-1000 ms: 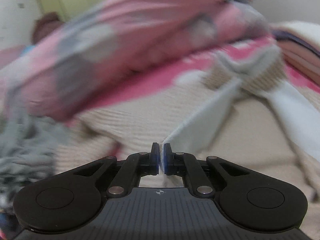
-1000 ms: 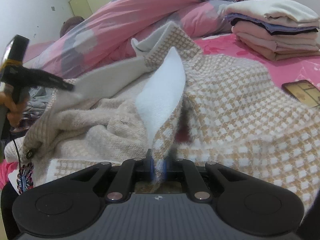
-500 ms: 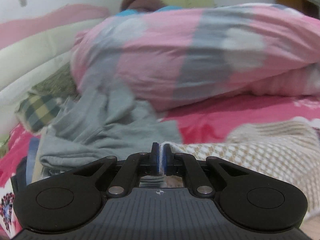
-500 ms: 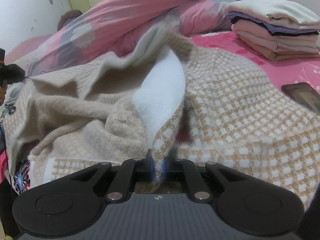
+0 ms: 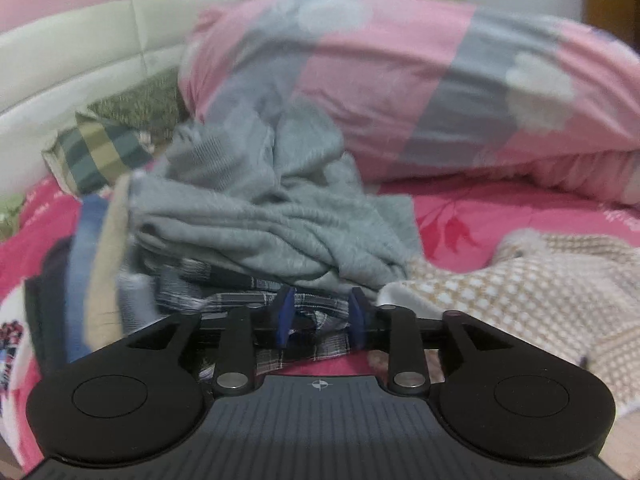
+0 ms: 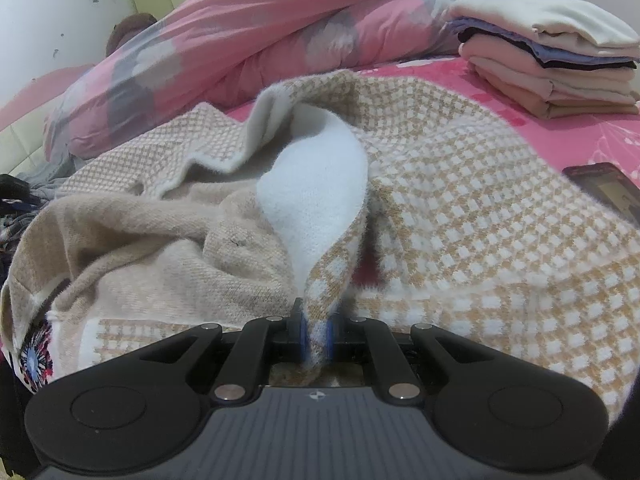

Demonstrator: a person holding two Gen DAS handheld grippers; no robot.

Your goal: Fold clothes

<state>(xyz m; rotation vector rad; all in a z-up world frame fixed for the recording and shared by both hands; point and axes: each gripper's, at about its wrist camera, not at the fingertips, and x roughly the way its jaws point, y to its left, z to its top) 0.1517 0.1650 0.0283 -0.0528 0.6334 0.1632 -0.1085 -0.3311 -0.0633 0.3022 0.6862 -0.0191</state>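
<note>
Pinching a fold of the checked beige-and-white sweater [image 6: 460,208], the right gripper [image 6: 316,340] has its blue pads pressed tight on the knit, so that a ridge of fabric rises from the jaws and shows its white inner side. That gripper points level across the bed, low over the garment, which lies spread and rumpled on the pink bedsheet [image 6: 580,132]. The left gripper [image 5: 319,316] stands with its fingers parted and nothing between them, held low and level just above a plaid garment [image 5: 320,304] at the foot of a heap of grey clothes [image 5: 272,216]. The sweater's edge [image 5: 520,288] lies just to the right of that gripper. A stack of folded clothes [image 6: 548,56] sits well apart at the far right, beside the pink and grey duvet [image 6: 248,40].
</note>
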